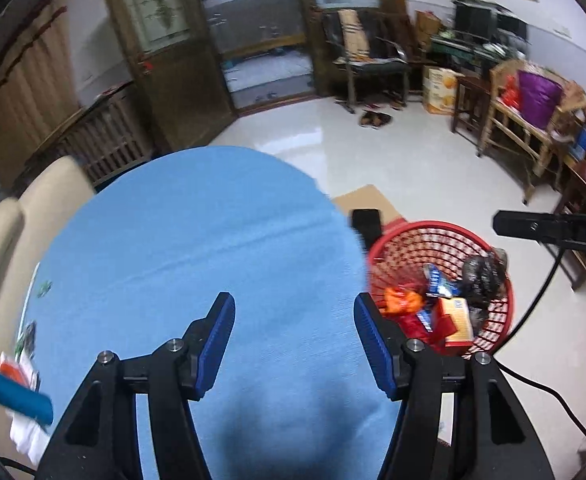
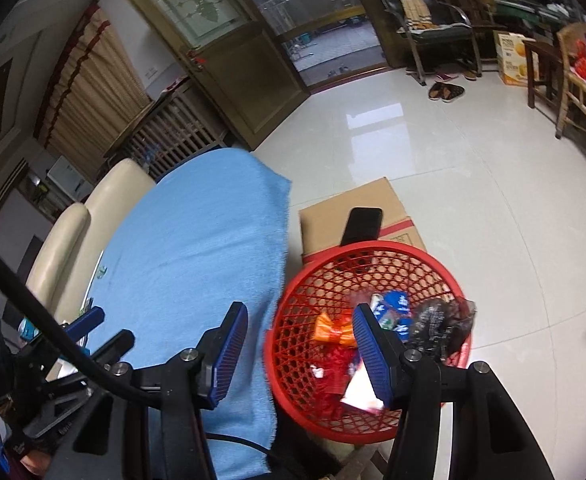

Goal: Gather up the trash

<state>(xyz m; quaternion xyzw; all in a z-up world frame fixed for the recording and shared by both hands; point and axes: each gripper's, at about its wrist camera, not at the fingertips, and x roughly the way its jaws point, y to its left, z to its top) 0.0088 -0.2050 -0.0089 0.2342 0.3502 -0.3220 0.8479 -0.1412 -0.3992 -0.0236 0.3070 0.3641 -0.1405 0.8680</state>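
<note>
Left wrist view looks forward over the blue-clothed surface; right wrist view looks down nearer the red basket. Both share basket, surface, doorway.

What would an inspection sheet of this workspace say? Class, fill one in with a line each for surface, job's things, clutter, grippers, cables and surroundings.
Surface: blue cloth covers the table, mostly bare in the middle.
Job's things: red basket beside the table holds an orange wrapper, a black bag and other wrappers.
Clutter: papers and a blue tube at the table's left edge; a black phone on a cardboard box behind the basket.
Grippers: left gripper open and empty over the cloth; right gripper open and empty at the table's edge by the basket.
Cables: black cable trails right of the basket.
Surroundings: tiled floor, wooden door, chairs.
</note>
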